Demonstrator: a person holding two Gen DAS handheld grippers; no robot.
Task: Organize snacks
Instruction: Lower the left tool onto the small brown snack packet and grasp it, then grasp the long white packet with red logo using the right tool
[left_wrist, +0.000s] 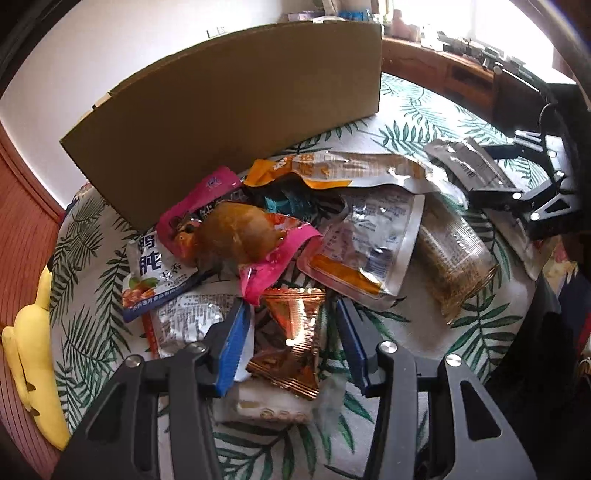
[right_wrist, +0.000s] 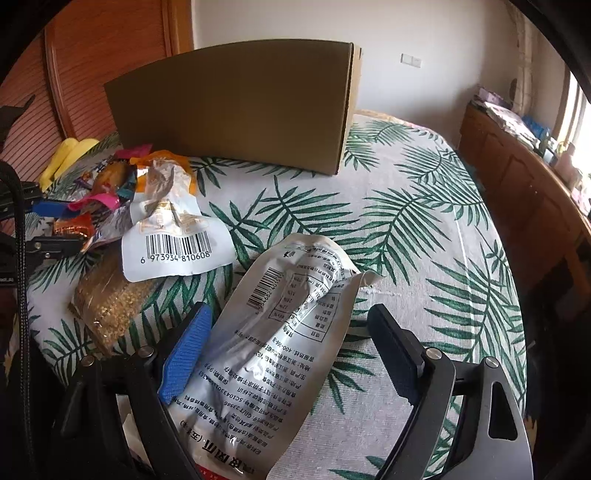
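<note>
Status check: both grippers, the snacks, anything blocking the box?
Left gripper around the copper foil snack, grip not confirmed. Right gripper open astride the silver pouch. Cardboard box upright behind the pile, path clear.

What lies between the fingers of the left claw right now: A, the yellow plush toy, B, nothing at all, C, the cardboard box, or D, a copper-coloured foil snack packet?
D: in the left wrist view the copper-coloured foil snack packet sits between the blue pads of the left claw, on the snack pile over the leaf-print cloth.
</note>
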